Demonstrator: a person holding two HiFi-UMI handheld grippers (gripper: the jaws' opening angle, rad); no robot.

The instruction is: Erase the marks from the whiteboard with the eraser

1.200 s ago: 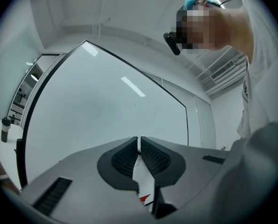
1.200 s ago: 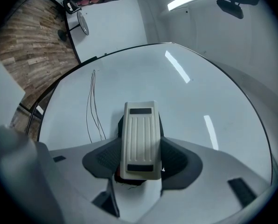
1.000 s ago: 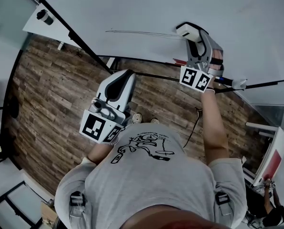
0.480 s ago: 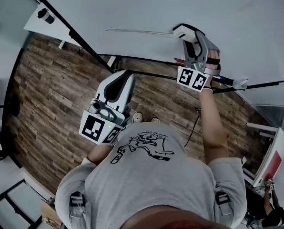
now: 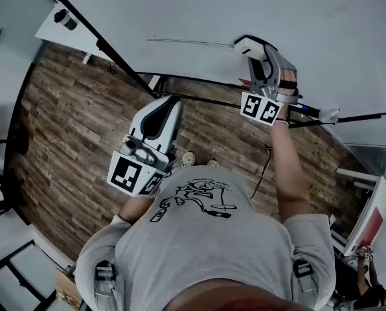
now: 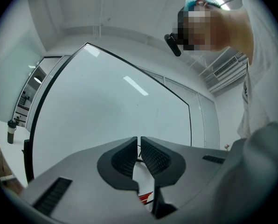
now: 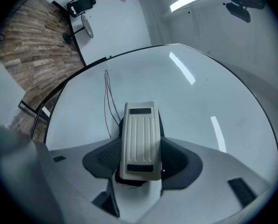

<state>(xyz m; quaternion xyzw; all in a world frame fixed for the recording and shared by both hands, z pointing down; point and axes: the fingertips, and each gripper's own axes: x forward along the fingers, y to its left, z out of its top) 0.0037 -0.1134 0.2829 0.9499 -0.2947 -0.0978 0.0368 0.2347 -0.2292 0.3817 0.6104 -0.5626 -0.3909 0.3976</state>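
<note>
A large whiteboard (image 5: 258, 11) (image 7: 195, 101) (image 6: 106, 106) stands in front of me. Thin dark pen lines (image 5: 186, 42) (image 7: 108, 97) run across it. My right gripper (image 5: 258, 47) (image 7: 139, 160) is shut on a white ribbed eraser (image 7: 140, 141) (image 5: 248, 44), which is held against the board at the right end of the lines. My left gripper (image 5: 159, 112) (image 6: 139, 153) is shut on nothing and hangs lower, away from the board, over the floor.
The board's black frame (image 5: 115, 60) and its tray rail (image 5: 206, 101) run below the marks, with a red marker (image 5: 243, 83) and other pens on the rail. Wood floor (image 5: 70, 122) lies below. A white table with a dark bottle (image 5: 64, 20) stands at the upper left.
The right gripper with the eraser has slid a little to the left along the line, which is now shorter at its right end. The left gripper has stayed still.
</note>
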